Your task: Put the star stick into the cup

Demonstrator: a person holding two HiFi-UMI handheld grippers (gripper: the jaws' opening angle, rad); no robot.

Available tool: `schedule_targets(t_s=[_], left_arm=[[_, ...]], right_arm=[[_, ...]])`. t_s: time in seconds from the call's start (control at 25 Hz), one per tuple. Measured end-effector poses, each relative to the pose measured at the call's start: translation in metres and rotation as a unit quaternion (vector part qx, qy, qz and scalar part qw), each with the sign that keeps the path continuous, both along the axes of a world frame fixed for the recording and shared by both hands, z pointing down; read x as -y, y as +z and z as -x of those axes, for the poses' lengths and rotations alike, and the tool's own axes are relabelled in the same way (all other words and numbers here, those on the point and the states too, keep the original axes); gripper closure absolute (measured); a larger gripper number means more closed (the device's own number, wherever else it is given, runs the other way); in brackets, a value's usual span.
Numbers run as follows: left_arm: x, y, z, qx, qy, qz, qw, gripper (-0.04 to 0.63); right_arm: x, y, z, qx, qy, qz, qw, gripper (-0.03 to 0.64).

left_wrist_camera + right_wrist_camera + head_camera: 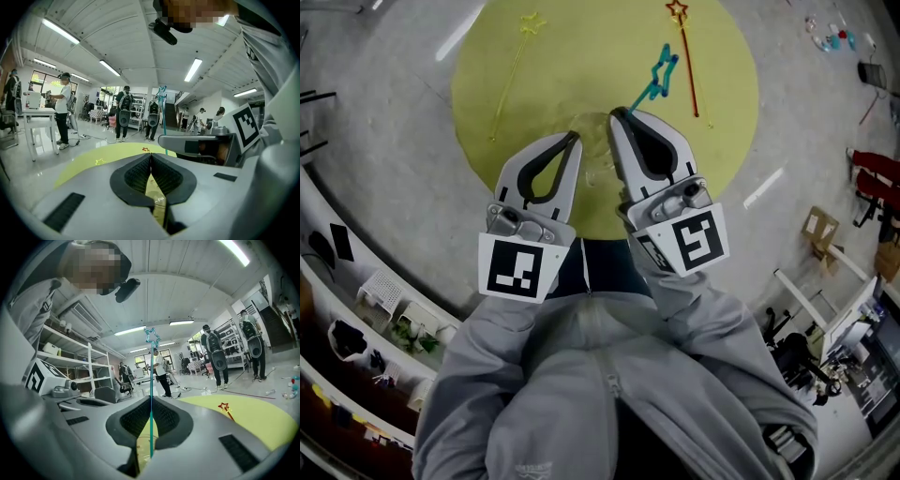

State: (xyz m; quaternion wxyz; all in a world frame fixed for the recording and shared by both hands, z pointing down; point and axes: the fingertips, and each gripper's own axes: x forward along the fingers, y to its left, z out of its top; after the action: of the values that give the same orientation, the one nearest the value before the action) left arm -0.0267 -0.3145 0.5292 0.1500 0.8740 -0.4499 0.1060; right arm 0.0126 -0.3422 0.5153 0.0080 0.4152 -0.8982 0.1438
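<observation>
The yellow round tabletop [534,141] spreads under and ahead of both tools.

The left tool [151,157] is clenched with its pads meeting at the tips and nothing between them. It hangs just beside the right tool, on that tool's left.

The right tool [151,399] is clamped on the teal star stick [151,363]. The thin shaft runs up through the pad seam, the star stands well above the tips, and a short length shows below the grip.

Two more sticks lie flat on the tabletop. The red star stick [686,56] is ahead of the right tool and off to its right. The yellow star stick [514,66] is ahead of the left tool and off to its left.

What looks like a clear cup [598,176] sits low between the two tools, just behind their tips. It is faint and its rim is hard to trace.

The risks follow from this layout, as I judge it:
- **Missing the cup:** the mouth lies under the tool bodies and is nearly invisible, so the stick's lower end could miss it and land on the tabletop.
- **Stick swinging:** the grip is low on a long shaft with the star's weight above, so any tilt may swing the stick between the pads.
- **Cup tipping:** nothing steadies the cup, so a knock on its rim, or the stick leaning after release, could tip it over.
</observation>
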Motion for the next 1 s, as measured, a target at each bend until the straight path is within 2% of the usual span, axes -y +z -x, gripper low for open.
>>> schedule_targets(t_s=[0.4, 1.0], left_arm=[[0.0, 0.01, -0.001, -0.002, 0.004, 0.01, 0.9999, 0.577], [-0.012, 0.012, -0.004, -0.007, 0.01, 0.013, 0.9998, 0.577]], right_arm=[[0.002, 0.026, 0.005, -0.006, 0.013, 0.024, 1.0, 0.577], [-0.007, 0.024, 0.009, -0.004, 0.025, 0.017, 1.0, 0.577]])
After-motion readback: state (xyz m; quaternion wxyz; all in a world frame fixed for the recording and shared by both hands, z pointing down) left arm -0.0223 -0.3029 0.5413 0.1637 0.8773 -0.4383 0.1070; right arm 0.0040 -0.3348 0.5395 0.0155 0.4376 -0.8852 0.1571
